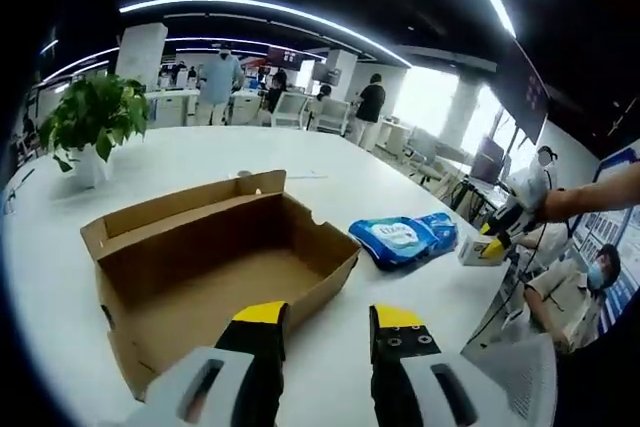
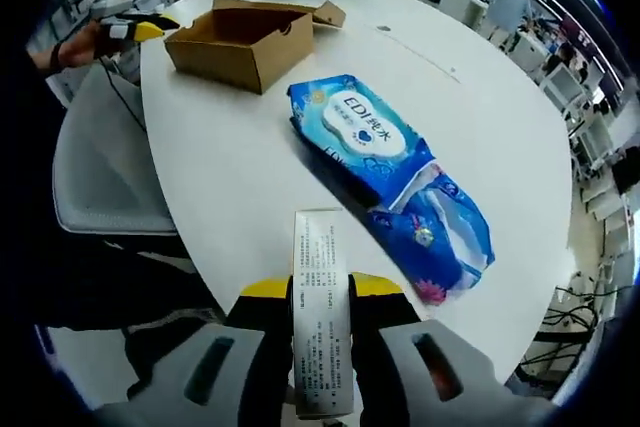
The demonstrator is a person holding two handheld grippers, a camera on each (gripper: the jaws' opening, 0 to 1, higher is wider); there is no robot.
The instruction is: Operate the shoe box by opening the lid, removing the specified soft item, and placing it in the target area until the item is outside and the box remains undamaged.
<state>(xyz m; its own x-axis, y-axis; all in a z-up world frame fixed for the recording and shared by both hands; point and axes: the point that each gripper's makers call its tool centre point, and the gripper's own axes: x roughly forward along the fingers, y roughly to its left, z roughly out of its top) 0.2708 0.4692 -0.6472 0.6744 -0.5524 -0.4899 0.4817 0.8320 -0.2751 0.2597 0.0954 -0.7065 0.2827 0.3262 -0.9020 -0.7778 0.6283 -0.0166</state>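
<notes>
The cardboard shoe box [image 1: 215, 262] sits open on the white worktop [image 1: 150, 162], its lid folded back, with the left gripper [image 1: 325, 322] hovering just at its near edge, jaws spread and holding nothing. A blue soft pack of wipes [image 2: 385, 172] lies on the worktop well apart from the box. The right gripper [image 2: 320, 292] is near the pack at the worktop's edge, pinching a small white carton [image 2: 320, 307] printed with text; a potted plant [image 1: 90, 122] stands beyond the box.
</notes>
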